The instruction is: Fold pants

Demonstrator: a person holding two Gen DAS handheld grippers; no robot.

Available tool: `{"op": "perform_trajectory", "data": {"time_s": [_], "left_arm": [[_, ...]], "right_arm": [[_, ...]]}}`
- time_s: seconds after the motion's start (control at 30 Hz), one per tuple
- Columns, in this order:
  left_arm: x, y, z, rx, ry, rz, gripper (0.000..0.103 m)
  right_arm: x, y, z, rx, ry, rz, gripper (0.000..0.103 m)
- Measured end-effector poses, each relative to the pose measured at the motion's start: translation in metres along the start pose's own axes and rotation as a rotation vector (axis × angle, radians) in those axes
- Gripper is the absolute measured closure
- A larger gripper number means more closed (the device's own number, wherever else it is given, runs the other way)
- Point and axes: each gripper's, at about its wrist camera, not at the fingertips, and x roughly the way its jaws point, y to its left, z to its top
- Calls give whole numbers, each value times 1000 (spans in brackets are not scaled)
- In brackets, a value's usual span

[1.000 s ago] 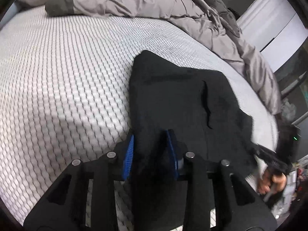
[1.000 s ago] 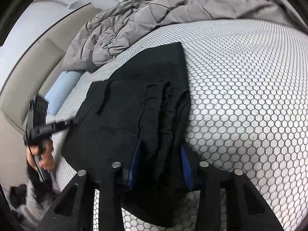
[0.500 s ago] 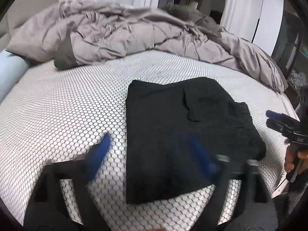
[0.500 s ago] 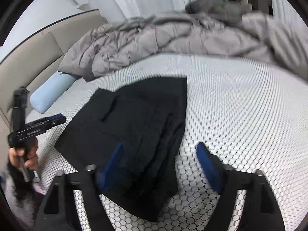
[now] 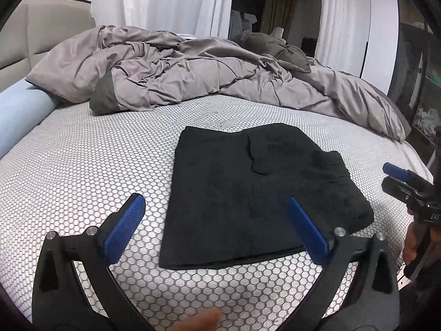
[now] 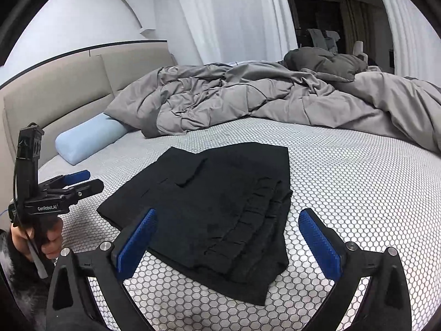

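The black pants (image 5: pixel 248 193) lie folded into a flat rectangle on the white honeycomb-patterned bed (image 5: pixel 82 165). They also show in the right wrist view (image 6: pixel 220 209), with the gathered waistband at the near right edge. My left gripper (image 5: pixel 217 207) is open and empty, held above the near edge of the pants. My right gripper (image 6: pixel 228 220) is open and empty, held above the waistband end. Each gripper also shows in the other's view: the right one at the right edge (image 5: pixel 405 182), the left one at the left edge (image 6: pixel 74 182).
A crumpled grey duvet (image 5: pixel 193 74) lies across the far side of the bed. A light blue bolster pillow (image 6: pixel 85 140) rests by the beige headboard (image 6: pixel 55 93). White curtains (image 5: pixel 179 2) hang behind. The bed's edge runs on the right (image 5: pixel 408 149).
Both grippers have let go of the pants, opened wide, and pulled back and up. The pants now lie flat and folded on the bed.
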Motion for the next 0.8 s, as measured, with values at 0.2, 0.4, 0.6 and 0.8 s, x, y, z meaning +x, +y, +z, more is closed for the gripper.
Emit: {"op": "perform_trajectory", "data": {"time_s": [0.2,0.4,0.6,0.8], "left_arm": [[7,-7,1,25,-5,2,1],[7,-9,3,51,-14,-1,1],[8,-5,2,51,-11,-10,1],[6,3,3,49,-22,-14,1]], "right_arm": [[6,-8,-4,41,15,-7,0],[8,2,-5,0,21,-4,0],[12,8,-5,-17,35,9,0],[16,12,-6,-34,48,8,0]]}}
